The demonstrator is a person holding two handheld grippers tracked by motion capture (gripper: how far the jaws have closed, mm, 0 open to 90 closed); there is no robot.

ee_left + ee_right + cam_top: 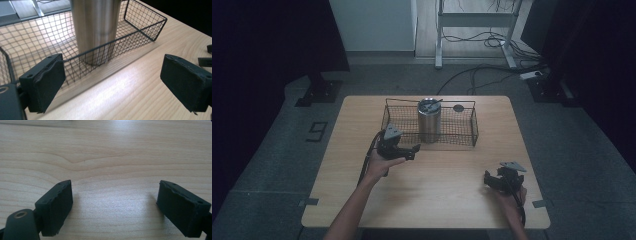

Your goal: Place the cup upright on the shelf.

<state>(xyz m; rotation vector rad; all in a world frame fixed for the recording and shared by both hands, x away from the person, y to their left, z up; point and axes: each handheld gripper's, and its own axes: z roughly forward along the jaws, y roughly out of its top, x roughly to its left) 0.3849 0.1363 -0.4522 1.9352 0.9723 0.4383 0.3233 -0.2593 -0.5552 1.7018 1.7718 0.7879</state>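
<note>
A: What sits on the table point(437, 175)?

B: A wire basket point(462, 131) lies in the upper middle of the high view. A tall steel cup point(429, 120) stands upright inside it, left of centre, with a lid on top. A small dark disc point(458, 108) lies past the basket's far rim.

A: Where are the hands?

B: The left gripper point(404, 148) is at centre left, just in front of the basket's near wall. Its jaws are spread wide with nothing between them. In the left gripper view, the cup point(96, 27) rises at top centre behind the mesh point(140, 27).

A: And the other?

B: The right gripper point(497, 180) rests at lower right, well apart from the basket, jaws wide open over bare wood point(105, 157), gripping nothing.
</note>
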